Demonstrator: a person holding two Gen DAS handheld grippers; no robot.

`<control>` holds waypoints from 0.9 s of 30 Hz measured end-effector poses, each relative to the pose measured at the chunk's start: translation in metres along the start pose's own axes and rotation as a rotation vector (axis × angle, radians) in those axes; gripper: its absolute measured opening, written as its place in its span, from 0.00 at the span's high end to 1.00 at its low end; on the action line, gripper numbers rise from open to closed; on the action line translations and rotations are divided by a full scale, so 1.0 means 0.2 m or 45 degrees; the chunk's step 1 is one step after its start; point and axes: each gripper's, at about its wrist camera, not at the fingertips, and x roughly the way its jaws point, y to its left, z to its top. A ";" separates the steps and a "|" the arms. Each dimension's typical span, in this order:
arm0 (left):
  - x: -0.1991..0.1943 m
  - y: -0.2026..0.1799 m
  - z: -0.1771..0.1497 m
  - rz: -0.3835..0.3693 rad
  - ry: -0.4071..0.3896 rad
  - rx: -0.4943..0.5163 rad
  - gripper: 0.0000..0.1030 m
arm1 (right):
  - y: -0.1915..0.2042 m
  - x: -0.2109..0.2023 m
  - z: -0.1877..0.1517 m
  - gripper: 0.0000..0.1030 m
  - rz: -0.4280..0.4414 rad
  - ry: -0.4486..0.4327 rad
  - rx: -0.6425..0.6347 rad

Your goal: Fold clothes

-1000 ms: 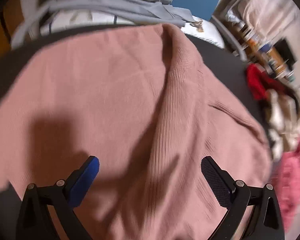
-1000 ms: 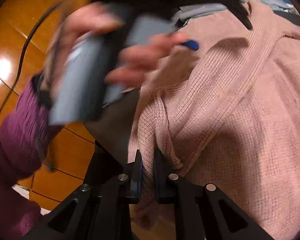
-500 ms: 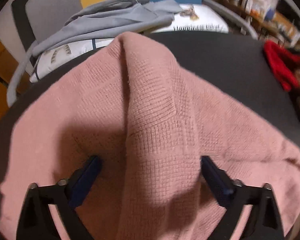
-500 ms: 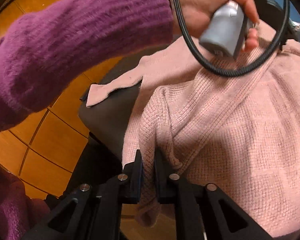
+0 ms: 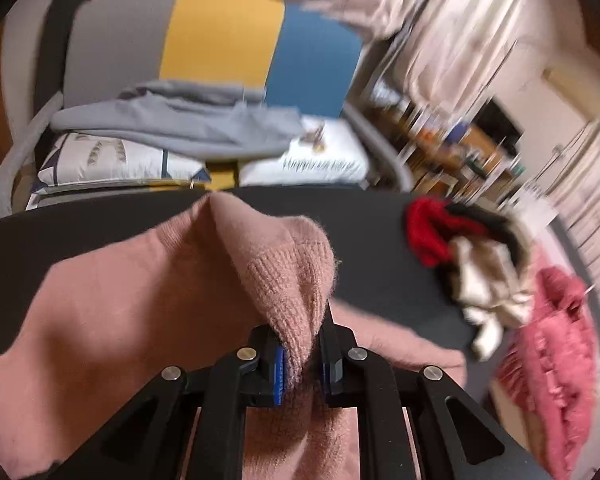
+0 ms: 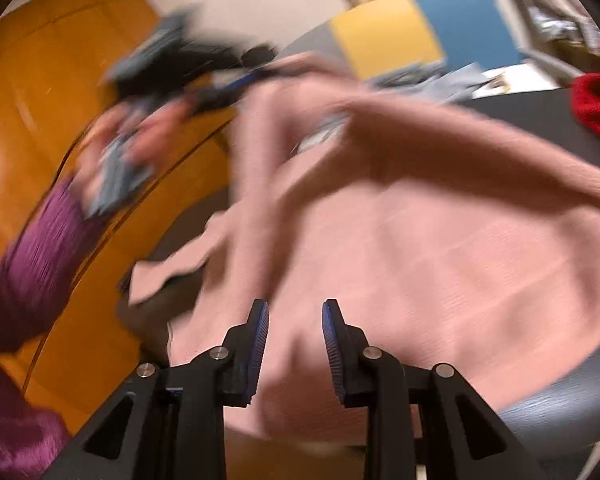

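A pink knit sweater (image 5: 112, 300) lies spread on a dark table (image 5: 360, 224). My left gripper (image 5: 302, 360) is shut on a bunched fold of the sweater and holds it raised off the table. In the right wrist view the sweater (image 6: 440, 264) is blurred, with one part pulled up toward the far left, where the left gripper's hand (image 6: 140, 148) holds it. My right gripper (image 6: 294, 340) is open just above the sweater's near edge, with nothing between its pads.
A heap of red, black, cream and pink clothes (image 5: 492, 276) lies at the table's right side. Behind the table a chair (image 5: 220, 40) holds a grey garment (image 5: 180, 120) on folded white items. An orange wood floor (image 6: 40, 80) lies to the left.
My left gripper has closed on the sweater's fold and lifted it. My right gripper has let go of the sweater edge and opened. Both views moved fast.
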 end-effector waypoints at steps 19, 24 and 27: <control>-0.90 1.37 -1.16 0.349 -0.138 -0.706 0.87 | 0.09 0.15 0.36 0.62 0.045 0.035 0.083; -0.94 1.53 -1.25 0.449 -0.164 -0.781 0.86 | 0.13 0.57 0.42 0.62 -0.054 0.219 -0.008; -0.88 1.53 -1.24 0.493 -0.137 -0.703 0.80 | 0.12 0.86 0.49 0.62 -0.075 0.330 -0.003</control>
